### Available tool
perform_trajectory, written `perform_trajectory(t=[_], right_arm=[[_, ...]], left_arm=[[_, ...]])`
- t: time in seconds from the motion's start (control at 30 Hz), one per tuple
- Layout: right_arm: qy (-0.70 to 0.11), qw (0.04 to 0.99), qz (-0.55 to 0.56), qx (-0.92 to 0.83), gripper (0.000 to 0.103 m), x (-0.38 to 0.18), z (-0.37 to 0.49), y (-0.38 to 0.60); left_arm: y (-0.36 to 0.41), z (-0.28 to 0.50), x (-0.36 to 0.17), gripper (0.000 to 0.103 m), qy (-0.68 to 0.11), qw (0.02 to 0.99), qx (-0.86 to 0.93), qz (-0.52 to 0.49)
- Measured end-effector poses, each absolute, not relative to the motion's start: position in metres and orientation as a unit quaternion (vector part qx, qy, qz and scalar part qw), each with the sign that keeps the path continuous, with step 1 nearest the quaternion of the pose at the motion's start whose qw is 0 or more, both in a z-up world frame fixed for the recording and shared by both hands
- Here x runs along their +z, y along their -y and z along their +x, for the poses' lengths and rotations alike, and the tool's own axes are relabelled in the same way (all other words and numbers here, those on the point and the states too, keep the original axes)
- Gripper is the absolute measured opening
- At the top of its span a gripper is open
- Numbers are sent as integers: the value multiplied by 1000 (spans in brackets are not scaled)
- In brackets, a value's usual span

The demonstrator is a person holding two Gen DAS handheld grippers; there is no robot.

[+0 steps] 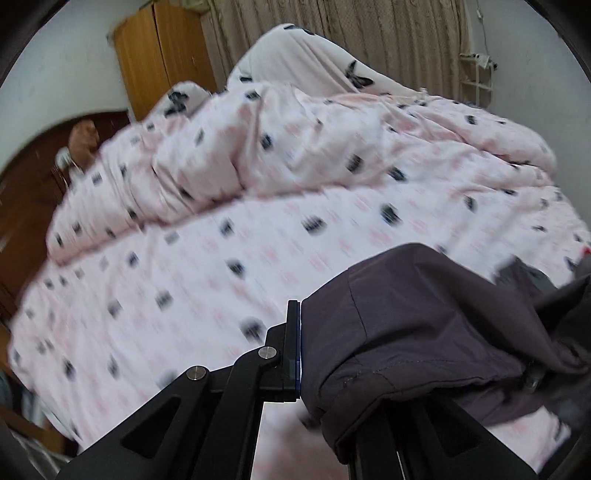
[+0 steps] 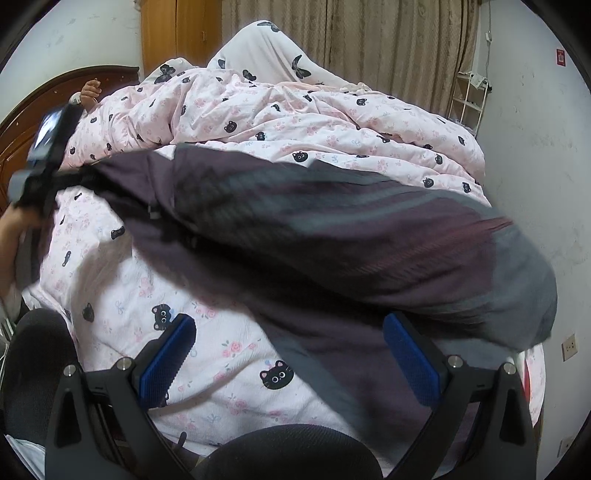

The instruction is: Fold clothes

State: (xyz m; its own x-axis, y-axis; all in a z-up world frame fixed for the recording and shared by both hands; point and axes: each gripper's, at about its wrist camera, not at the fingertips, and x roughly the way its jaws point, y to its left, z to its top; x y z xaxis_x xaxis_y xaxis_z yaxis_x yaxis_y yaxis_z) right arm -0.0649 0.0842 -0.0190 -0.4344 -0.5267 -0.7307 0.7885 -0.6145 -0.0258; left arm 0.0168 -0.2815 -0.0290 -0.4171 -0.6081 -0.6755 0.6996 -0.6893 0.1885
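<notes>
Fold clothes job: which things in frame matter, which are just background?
In play:
- dark purple garment
- left gripper, shut on the garment's edge
- right gripper, open, nothing between its pads

Background:
- pink cat-print quilt
- wooden headboard
- wardrobe
- curtain
- small white rack

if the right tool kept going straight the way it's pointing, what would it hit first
Most likely the dark purple garment, which hangs across its path just ahead of the open right tool. The pink cat-print bedcover lies beneath it; depth is hard to judge.
</notes>
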Motion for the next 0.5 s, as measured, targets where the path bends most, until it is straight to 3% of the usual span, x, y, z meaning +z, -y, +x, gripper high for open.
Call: perform_trajectory(t=[0.2, 0.5], right_arm=[[-179, 399, 351, -828, 103, -16, -73, -84], [-170, 397, 356, -828, 103, -25, -94, -77]], left_arm=[[337, -29, 11, 1, -4, 437, -818, 374], [358, -113, 46, 1, 79, 456, -802, 377]])
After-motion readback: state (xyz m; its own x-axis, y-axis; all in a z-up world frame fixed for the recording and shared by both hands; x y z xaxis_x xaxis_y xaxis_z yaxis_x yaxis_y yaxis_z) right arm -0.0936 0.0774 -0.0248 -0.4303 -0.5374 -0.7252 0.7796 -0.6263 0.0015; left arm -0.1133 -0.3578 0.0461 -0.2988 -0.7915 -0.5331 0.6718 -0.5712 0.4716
